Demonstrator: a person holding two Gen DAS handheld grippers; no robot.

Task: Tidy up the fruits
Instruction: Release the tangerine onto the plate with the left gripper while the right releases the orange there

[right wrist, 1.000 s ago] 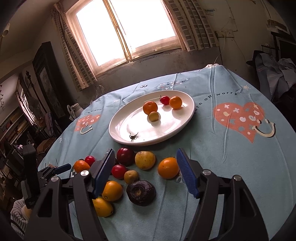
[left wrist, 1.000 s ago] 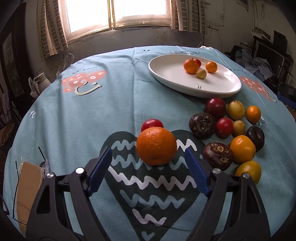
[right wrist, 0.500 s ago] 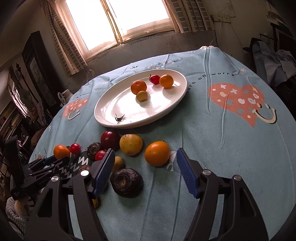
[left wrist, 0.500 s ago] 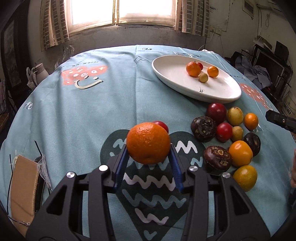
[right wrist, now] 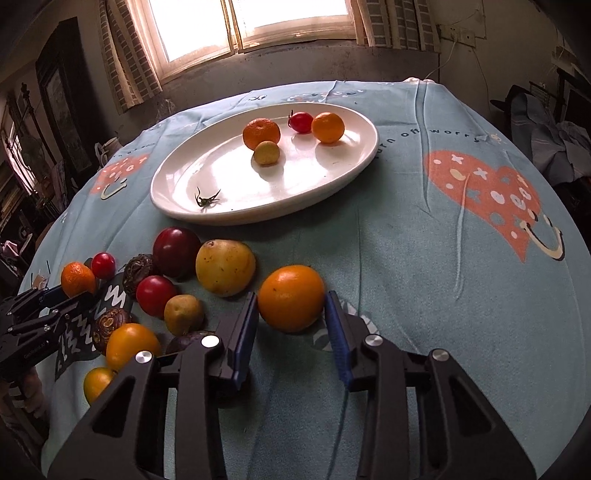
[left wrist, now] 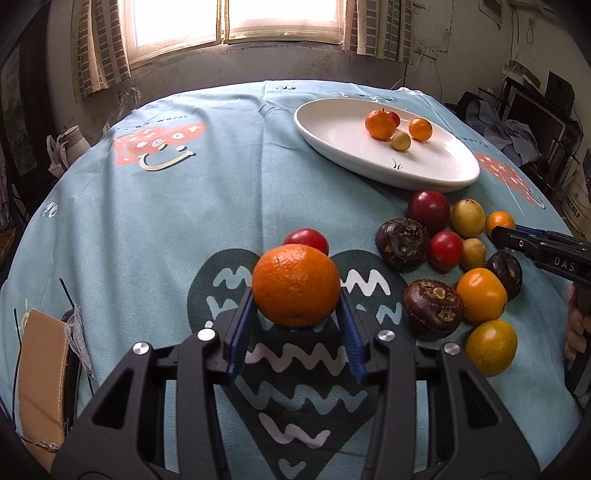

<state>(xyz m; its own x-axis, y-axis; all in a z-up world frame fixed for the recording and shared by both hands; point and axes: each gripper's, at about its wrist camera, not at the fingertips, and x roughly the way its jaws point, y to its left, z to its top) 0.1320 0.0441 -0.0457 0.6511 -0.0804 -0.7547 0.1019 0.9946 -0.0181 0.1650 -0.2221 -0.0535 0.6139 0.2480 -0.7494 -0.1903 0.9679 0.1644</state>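
Through the left wrist camera, my left tool (left wrist: 296, 316) is now clamped on the large orange (left wrist: 295, 285). A second ago its fingers stood wide on either side of that fruit as it sat on the cloth; half a second ago they had closed on it, and they hold it now, seemingly raised a little off the dark heart print. A small red tomato (left wrist: 306, 239) sits just behind it. I judge the pick is done and the carry to the white plate (left wrist: 436, 177) comes next; four small fruits already lie there. At the right edge the right tool (left wrist: 496, 232) reaches in beside a small orange fruit (left wrist: 499, 220) in the loose cluster.

Through the right wrist camera, my right tool has dropped from well above the pile to bracket that orange fruit (right wrist: 291, 307). The pads sit close on both sides, but a sliver of gap shows at the right pad, so I read the fingers as apart, not yet gripping. So a second pick looks near.

The table (right wrist: 424, 236) is round, under a teal cloth with coral hearts and a few creases. A bright window (right wrist: 255, 22) with striped curtains stands behind, with cluttered furniture along the walls.
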